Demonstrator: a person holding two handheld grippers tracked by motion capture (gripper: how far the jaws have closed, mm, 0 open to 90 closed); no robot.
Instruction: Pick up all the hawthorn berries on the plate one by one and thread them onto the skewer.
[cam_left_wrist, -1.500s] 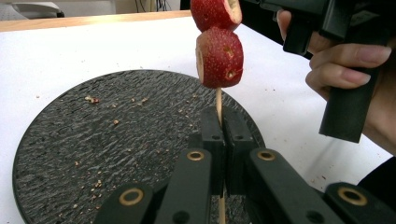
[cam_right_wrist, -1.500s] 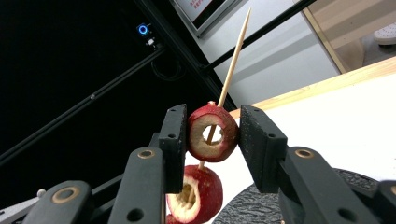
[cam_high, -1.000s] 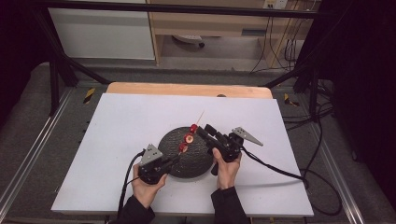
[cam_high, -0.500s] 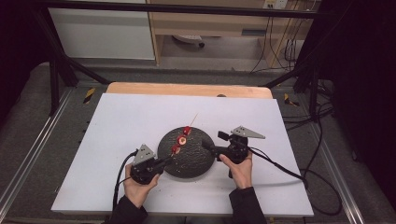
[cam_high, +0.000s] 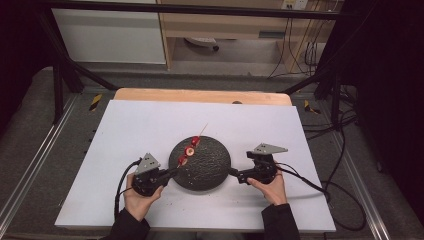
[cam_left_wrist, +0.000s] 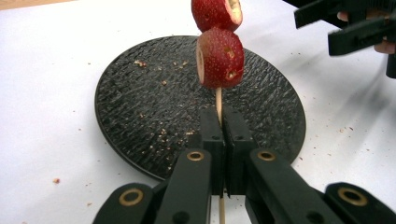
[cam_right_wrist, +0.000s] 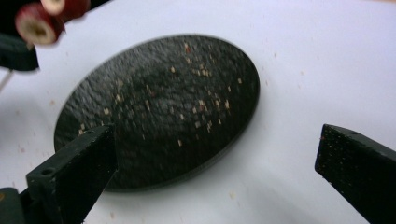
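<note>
Jaws of the left gripper (cam_left_wrist: 219, 135) stand pressed together on a thin wooden skewer (cam_left_wrist: 218, 100), whose lower end runs out of sight between the black links at the bottom of the left gripper view. On the stick sit red fruit pieces (cam_left_wrist: 219, 56); the upper one is cut off by the top edge there, so their count cannot be read from that view. From above, the left gripper (cam_high: 170, 172) holds the skewer (cam_high: 196, 139) slanting over the left part of the black plate (cam_high: 210, 167), its bare tip reaching past the plate's far rim. Crumbs speckle the plate's rough surface (cam_left_wrist: 154, 112). The right gripper (cam_high: 232, 172) sits at the plate's right edge, apart from the fruit, its jaws spread wide and holding nothing; its view is blurred, the fruit (cam_right_wrist: 39, 21) clipped at the corner. White table (cam_high: 125, 125) lies beyond.
</note>
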